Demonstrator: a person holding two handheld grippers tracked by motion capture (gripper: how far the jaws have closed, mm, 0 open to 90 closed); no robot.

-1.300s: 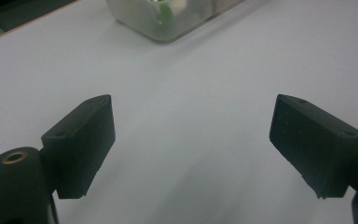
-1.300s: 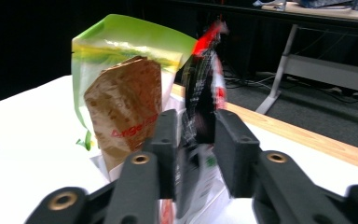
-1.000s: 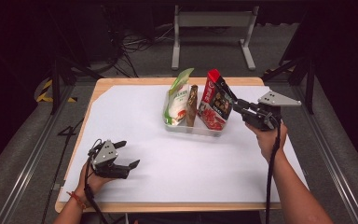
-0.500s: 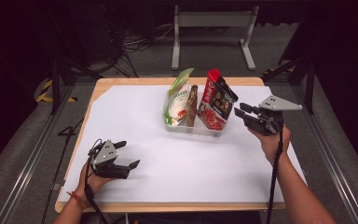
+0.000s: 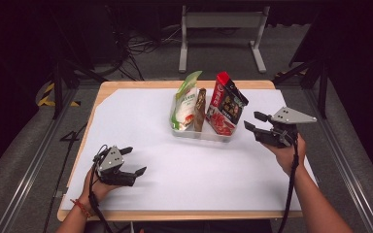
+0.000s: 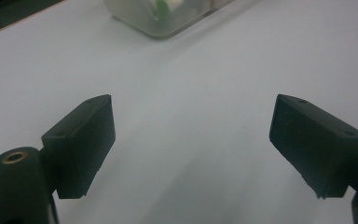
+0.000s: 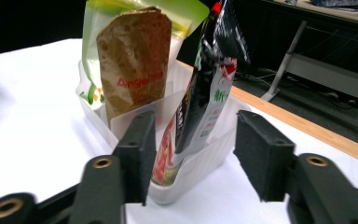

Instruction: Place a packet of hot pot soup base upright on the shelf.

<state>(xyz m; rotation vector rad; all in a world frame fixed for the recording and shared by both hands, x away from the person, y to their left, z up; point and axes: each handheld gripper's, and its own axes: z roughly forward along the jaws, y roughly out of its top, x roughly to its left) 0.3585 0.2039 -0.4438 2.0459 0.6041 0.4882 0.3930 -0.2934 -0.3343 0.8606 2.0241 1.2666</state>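
A white sheet (image 5: 175,160) covered most of the wooden tabletop (image 5: 108,90), leaving its far-left corner bare. Beyond the far edge a grey metal stand (image 5: 221,20) stood on the floor, cables (image 5: 141,46) lay left of it, and striped tape (image 5: 46,94) lay off the left edge.

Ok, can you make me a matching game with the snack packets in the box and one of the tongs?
Things:
1. green and white packet
2. brown packet
3. red and black packet
4. left tongs

Places or states:
A. in the middle of the clear box
B. open on the white table, away from the box
C. at the box end nearest the right tongs
D. at the box end farthest from the right tongs

Pairs: 1-D, 2-A, 3-C, 4-B
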